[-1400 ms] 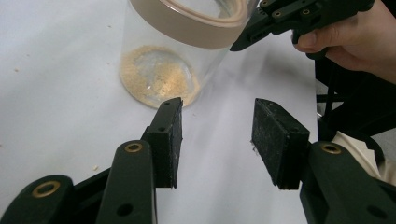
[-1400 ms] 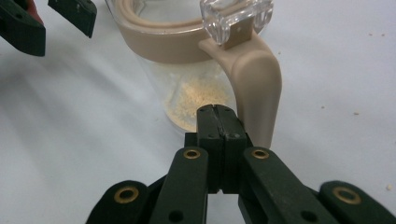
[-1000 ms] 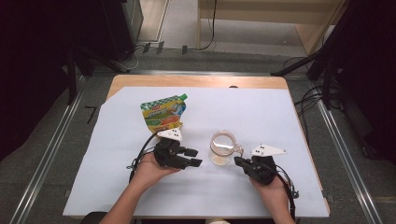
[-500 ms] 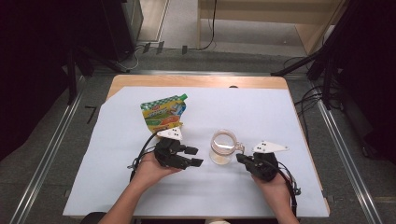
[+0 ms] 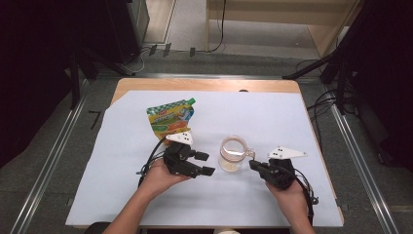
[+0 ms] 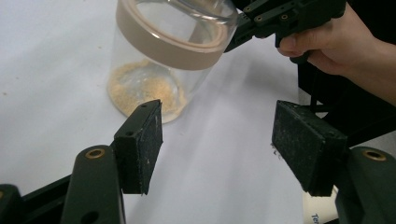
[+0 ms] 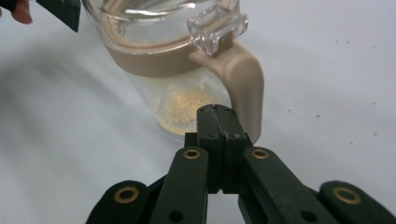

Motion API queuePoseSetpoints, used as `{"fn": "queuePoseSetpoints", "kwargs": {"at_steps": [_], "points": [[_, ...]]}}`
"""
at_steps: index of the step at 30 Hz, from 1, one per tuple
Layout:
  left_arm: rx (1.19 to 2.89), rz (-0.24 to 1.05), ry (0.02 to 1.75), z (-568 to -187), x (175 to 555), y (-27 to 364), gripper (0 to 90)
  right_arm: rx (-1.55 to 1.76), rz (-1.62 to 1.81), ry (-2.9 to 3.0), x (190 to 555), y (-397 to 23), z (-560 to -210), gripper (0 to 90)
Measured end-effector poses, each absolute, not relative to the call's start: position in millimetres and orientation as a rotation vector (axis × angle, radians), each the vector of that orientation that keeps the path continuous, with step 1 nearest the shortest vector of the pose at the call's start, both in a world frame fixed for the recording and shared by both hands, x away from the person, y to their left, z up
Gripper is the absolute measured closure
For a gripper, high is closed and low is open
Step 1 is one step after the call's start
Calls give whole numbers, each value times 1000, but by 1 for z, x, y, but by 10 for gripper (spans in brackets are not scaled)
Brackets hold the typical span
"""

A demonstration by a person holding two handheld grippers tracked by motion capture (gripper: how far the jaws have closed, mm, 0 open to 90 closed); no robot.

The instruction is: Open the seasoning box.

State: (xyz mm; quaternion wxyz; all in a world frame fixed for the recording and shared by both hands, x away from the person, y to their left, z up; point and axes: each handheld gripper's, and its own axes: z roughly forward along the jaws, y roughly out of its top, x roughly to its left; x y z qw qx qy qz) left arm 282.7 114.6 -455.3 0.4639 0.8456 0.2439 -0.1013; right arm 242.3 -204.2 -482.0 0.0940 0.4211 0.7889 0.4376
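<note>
The left claw (image 5: pixel 204 164) has just been opening, its jaws apart and empty, just beside the clear jar (image 5: pixel 231 154). The right claw (image 5: pixel 254 165) is pressed together at the jar's tan handle (image 7: pixel 245 79). The jar stands upright mid-tabletop (image 5: pixel 272 117), with powder (image 6: pixel 140 88) inside. A colourful pouch (image 5: pixel 170 118) lies beyond.

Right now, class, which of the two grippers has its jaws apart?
The left gripper: its pads stand apart, nothing between them. The right gripper is shut beside the jar handle.
</note>
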Motion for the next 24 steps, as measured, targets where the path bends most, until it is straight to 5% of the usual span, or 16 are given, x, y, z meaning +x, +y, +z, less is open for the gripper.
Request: {"fn": "queuePoseSetpoints", "kwargs": {"at_steps": [10,24], "points": [[2160,-241,543,-456,293,94,197,1262,1306,2318,240,-211,-476,900],[2155,-215,543,-456,326,71,200,1279,1273,2294,262,-217,-479,900]]}}
